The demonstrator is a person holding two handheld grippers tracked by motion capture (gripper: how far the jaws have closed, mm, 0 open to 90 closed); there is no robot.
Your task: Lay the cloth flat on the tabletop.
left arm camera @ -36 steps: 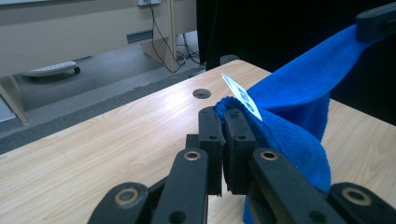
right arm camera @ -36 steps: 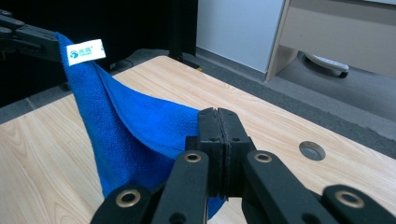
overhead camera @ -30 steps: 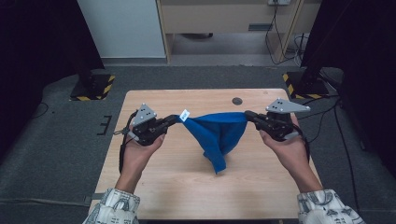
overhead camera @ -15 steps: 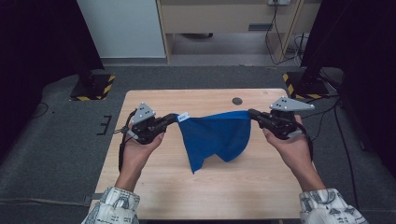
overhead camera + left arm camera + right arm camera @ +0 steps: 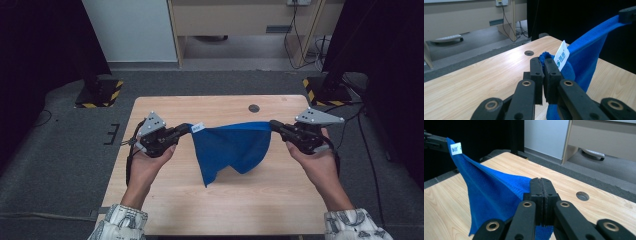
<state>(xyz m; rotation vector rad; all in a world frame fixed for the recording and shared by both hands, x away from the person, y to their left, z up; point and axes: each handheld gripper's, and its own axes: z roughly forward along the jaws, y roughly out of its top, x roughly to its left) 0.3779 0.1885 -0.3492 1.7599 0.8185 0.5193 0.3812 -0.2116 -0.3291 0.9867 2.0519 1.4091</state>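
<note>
Our left gripper (image 5: 186, 129) and right gripper (image 5: 274, 125) pinch the blue cloth (image 5: 232, 147) tight by two corners (it looks soft, light and floppy), so it sags between the jaws.

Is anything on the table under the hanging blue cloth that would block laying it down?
Nothing visible does. The blue terry cloth hangs between the left claw and right claw over the bare light wooden table.
</note>
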